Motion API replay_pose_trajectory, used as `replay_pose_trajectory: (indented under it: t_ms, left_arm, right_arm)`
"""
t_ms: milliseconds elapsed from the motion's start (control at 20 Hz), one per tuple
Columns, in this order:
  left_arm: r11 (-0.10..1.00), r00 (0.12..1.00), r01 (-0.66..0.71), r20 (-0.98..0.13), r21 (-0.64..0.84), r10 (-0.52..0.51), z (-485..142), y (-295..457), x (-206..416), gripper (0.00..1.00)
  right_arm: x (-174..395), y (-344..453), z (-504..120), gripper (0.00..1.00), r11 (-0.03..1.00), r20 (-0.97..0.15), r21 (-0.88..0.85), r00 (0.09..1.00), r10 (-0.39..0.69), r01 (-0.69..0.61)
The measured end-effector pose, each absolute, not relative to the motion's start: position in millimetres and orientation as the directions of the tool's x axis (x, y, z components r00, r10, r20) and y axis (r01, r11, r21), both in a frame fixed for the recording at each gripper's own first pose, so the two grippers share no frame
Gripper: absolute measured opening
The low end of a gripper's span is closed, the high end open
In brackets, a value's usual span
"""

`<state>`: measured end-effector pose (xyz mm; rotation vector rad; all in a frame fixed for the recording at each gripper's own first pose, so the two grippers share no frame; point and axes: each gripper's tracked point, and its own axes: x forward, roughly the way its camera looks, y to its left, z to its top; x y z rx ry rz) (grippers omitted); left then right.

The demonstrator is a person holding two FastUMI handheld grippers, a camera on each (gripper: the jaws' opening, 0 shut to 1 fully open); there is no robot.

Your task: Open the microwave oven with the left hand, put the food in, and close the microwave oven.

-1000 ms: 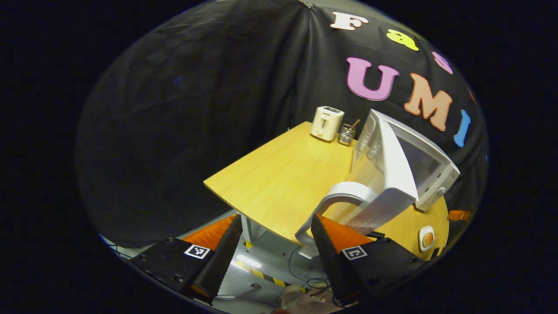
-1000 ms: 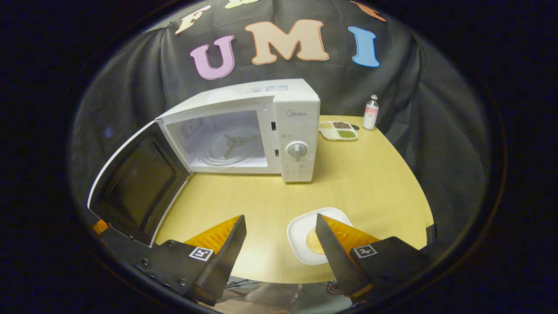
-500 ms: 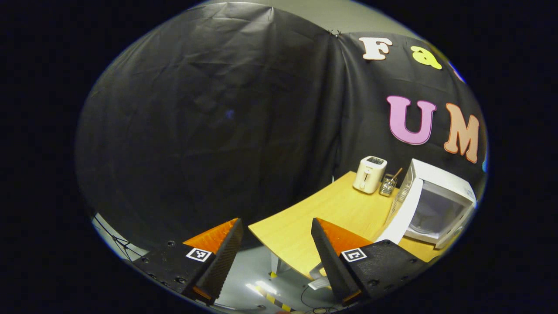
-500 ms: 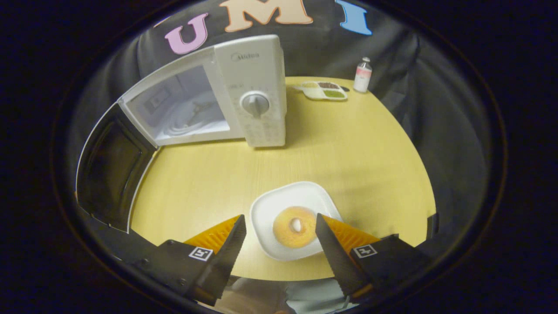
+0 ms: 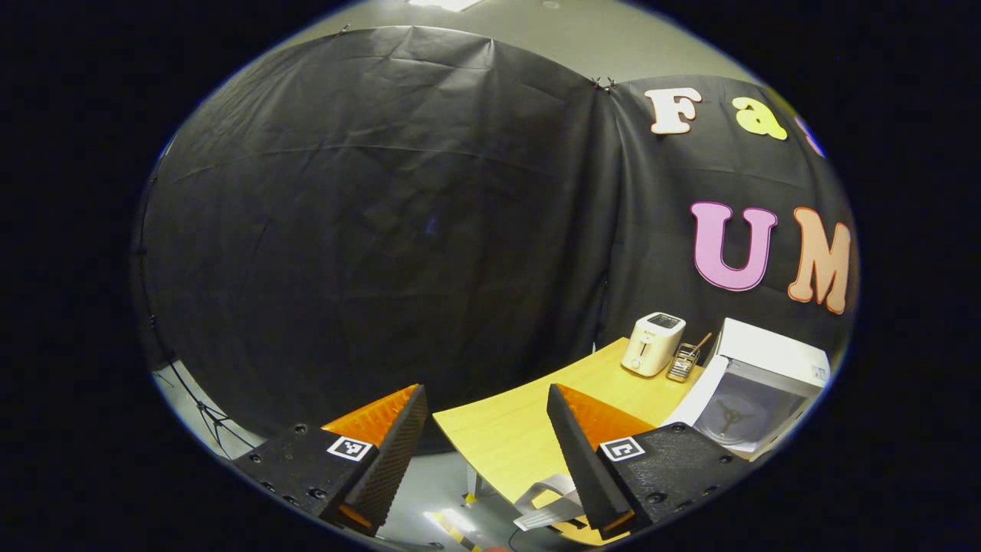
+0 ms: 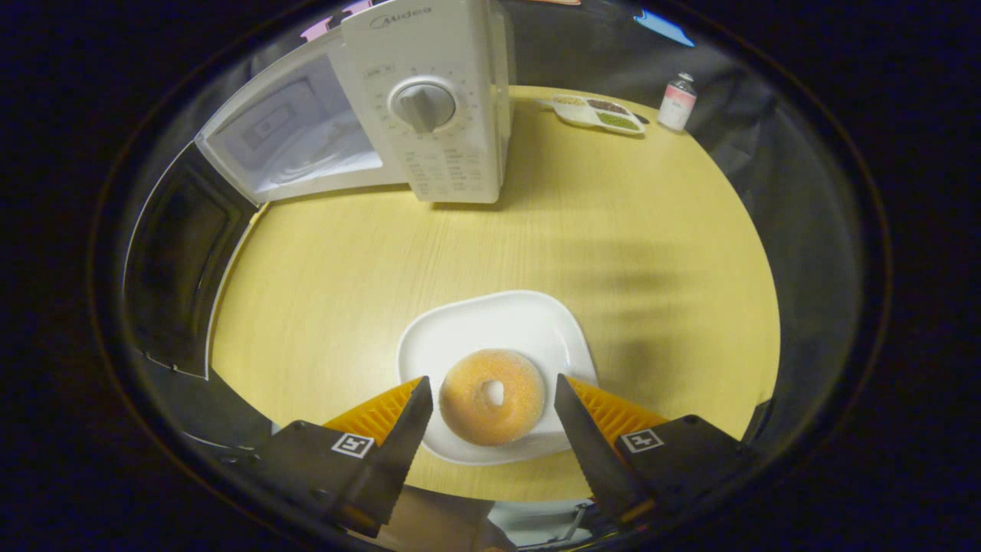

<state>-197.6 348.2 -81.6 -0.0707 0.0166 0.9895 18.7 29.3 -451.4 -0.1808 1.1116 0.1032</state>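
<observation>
Right gripper [image 6: 490,399], fingers spread apart, hovers around a doughnut [image 6: 492,406] on a white plate [image 6: 498,322]. At eleven o'clock beyond, the microwave [image 6: 429,100] stands open. Left gripper [image 5: 487,399], fingers apart, holds nothing.

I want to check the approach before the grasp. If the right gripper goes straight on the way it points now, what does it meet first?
Most likely the doughnut on the white plate, which lies between the open fingers of the right gripper. Height above it is unclear.
</observation>
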Motion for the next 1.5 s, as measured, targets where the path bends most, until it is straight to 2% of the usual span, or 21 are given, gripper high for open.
replay_pose_trajectory:
  t_ms: [50, 100, 150, 250, 300, 350, 500, 550, 600, 650, 700, 750, 800, 900, 950, 1000, 1150, 1200, 1250, 1300, 1500]
  left_arm:
    - [0.536, 0.539, -0.842, -0.047, -0.056, 0.841, -81, 348, -196, 0.93]
    - [0.522, 0.525, -0.851, -0.051, -0.056, 0.850, -82, 348, -197, 0.88]
    - [0.510, 0.512, -0.859, -0.056, -0.049, 0.857, -85, 348, -201, 0.93]
    - [0.498, 0.499, -0.866, -0.055, -0.031, 0.865, -85, 346, -201, 0.93]
    - [0.498, 0.499, -0.867, -0.053, -0.025, 0.865, -85, 344, -200, 0.88]
    - [0.497, 0.497, -0.868, -0.053, -0.023, 0.866, -84, 341, -199, 0.93]
    - [0.495, 0.495, -0.869, -0.063, -0.024, 0.866, -85, 334, -198, 0.93]
    - [0.499, 0.500, -0.866, -0.066, -0.025, 0.864, -87, 333, -196, 0.88]
    - [0.504, 0.505, -0.863, -0.069, -0.025, 0.860, -89, 332, -193, 0.93]
    - [0.511, 0.511, -0.859, -0.072, -0.025, 0.856, -91, 333, -190, 0.93]
    - [0.518, 0.519, -0.855, -0.076, -0.022, 0.852, -91, 333, -188, 0.93]
    - [0.527, 0.526, -0.850, -0.077, -0.018, 0.847, -92, 333, -188, 0.93]
    - [0.536, 0.535, -0.844, -0.077, -0.013, 0.841, -92, 335, -186, 0.88]
    - [0.556, 0.554, -0.831, -0.080, -0.006, 0.828, -93, 341, -183, 0.93]
    - [0.566, 0.564, -0.825, -0.083, -0.003, 0.822, -94, 344, -182, 0.88]
    - [0.578, 0.576, -0.816, -0.083, -0.004, 0.813, -94, 347, -180, 0.93]
    - [0.625, 0.622, -0.781, -0.100, -0.001, 0.777, -99, 358, -171, 0.88]
    - [0.643, 0.639, -0.766, -0.106, 0.001, 0.762, -101, 361, -167, 0.92]
    - [0.663, 0.659, -0.748, -0.115, 0.003, 0.743, -103, 363, -162, 0.88]
    - [0.684, 0.678, -0.729, -0.129, 0.003, 0.723, -106, 364, -157, 0.92]
    - [0.765, 0.757, -0.643, -0.173, -0.024, 0.630, -119, 363, -134, 0.93]
  right_arm:
    - [18, 30, -454, 1.00, 0.978, -0.903, -0.091, 0.429, -0.001, -0.188]
    - [18, 30, -456, 0.94, 0.975, -0.907, -0.092, 0.421, 0.002, -0.202]
    - [17, 31, -458, 0.94, 0.972, -0.913, -0.092, 0.408, 0.005, -0.217]
    - [14, 32, -461, 0.92, 0.966, -0.921, -0.093, 0.389, 0.007, -0.239]
    - [14, 30, -463, 0.98, 0.963, -0.923, -0.103, 0.384, 0.001, -0.250]
    - [14, 28, -465, 0.89, 0.960, -0.926, -0.109, 0.378, -0.004, -0.258]
    - [12, 27, -467, 0.91, 0.960, -0.936, -0.101, 0.351, -0.003, -0.262]
    - [13, 27, -467, 0.85, 0.961, -0.938, -0.098, 0.346, -0.003, -0.257]
    - [13, 28, -467, 0.86, 0.962, -0.938, -0.099, 0.348, -0.004, -0.255]
    - [15, 28, -467, 0.80, 0.964, -0.935, -0.098, 0.354, -0.005, -0.245]
    - [13, 27, -467, 0.73, 0.965, -0.935, -0.099, 0.356, -0.007, -0.243]
    - [12, 28, -465, 0.72, 0.965, -0.934, -0.102, 0.357, -0.010, -0.241]
    - [12, 29, -464, 0.72, 0.967, -0.932, -0.098, 0.362, -0.007, -0.235]
    - [9, 36, -460, 0.72, 0.973, -0.929, -0.075, 0.370, 0.011, -0.217]
    - [6, 42, -458, 0.73, 0.977, -0.929, -0.056, 0.370, 0.025, -0.207]
    - [2, 51, -456, 0.72, 0.978, -0.931, -0.035, 0.364, 0.043, -0.206]
    - [-7, 77, -445, 0.72, 0.978, -0.921, -0.011, 0.382, 0.071, -0.207]
    - [-10, 88, -440, 0.72, 0.977, -0.916, -0.004, 0.394, 0.081, -0.211]
    - [-13, 101, -436, 0.72, 0.977, -0.908, 0.008, 0.408, 0.095, -0.212]
    - [-16, 116, -432, 0.78, 0.978, -0.900, 0.028, 0.420, 0.115, -0.208]
    - [-18, 185, -413, 0.78, 0.974, -0.856, 0.164, 0.469, 0.218, -0.153]
